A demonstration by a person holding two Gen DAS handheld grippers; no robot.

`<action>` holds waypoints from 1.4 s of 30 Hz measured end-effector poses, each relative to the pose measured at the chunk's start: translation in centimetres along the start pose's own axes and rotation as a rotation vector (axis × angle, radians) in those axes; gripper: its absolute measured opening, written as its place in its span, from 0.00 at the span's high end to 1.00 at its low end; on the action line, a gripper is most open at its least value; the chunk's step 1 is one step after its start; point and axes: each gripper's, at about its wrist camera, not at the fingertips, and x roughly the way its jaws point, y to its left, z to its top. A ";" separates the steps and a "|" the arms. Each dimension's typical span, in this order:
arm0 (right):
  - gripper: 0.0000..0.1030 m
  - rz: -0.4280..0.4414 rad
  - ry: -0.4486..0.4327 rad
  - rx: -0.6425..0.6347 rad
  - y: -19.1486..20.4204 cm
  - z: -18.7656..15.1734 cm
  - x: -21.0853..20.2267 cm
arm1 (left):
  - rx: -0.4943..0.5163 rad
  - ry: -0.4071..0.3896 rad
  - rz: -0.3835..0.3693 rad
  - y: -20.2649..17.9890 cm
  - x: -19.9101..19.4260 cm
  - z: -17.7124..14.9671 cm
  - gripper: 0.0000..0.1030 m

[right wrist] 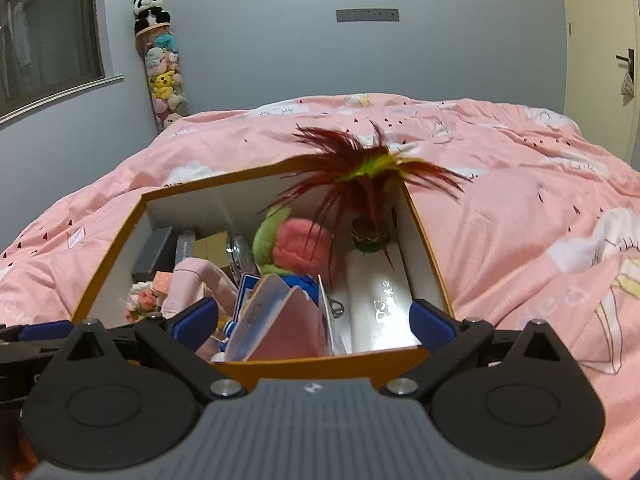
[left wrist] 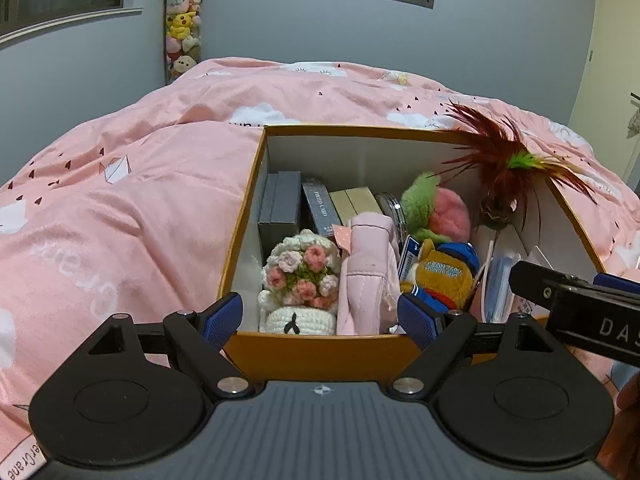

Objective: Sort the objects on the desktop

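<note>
An orange box (left wrist: 320, 346) with white inner walls sits on a pink duvet, packed with items. A crochet flower bouquet (left wrist: 302, 276), a pink pouch (left wrist: 366, 276) and an orange-and-blue plush (left wrist: 440, 276) lie near its front wall. Behind them are dark grey boxes (left wrist: 280, 208) and a green-and-pink plush (left wrist: 440, 212). A red feather toy (left wrist: 516, 164) sticks up at the right. My left gripper (left wrist: 320, 320) is open over the front wall, holding nothing. My right gripper (right wrist: 314, 320) is open over the same box (right wrist: 320, 364), above a clear pouch (right wrist: 276, 320) and a white glossy pack (right wrist: 380, 292).
The pink duvet (left wrist: 120, 220) spreads around the box on all sides. A tall tube of plush toys (left wrist: 182, 20) stands in the far corner by the grey wall. One finger of the right gripper (left wrist: 536, 280) reaches into the left wrist view from the right.
</note>
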 end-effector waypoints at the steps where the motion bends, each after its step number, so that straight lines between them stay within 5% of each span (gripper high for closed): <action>1: 0.01 -0.003 -0.003 0.000 0.0 -0.1 0.0 | 0.006 -0.001 0.003 -0.1 0.0 -0.1 0.03; 42: 0.01 -0.038 -0.007 -0.059 0.4 -0.7 0.7 | 0.016 -0.005 0.006 -0.1 0.7 -0.2 0.03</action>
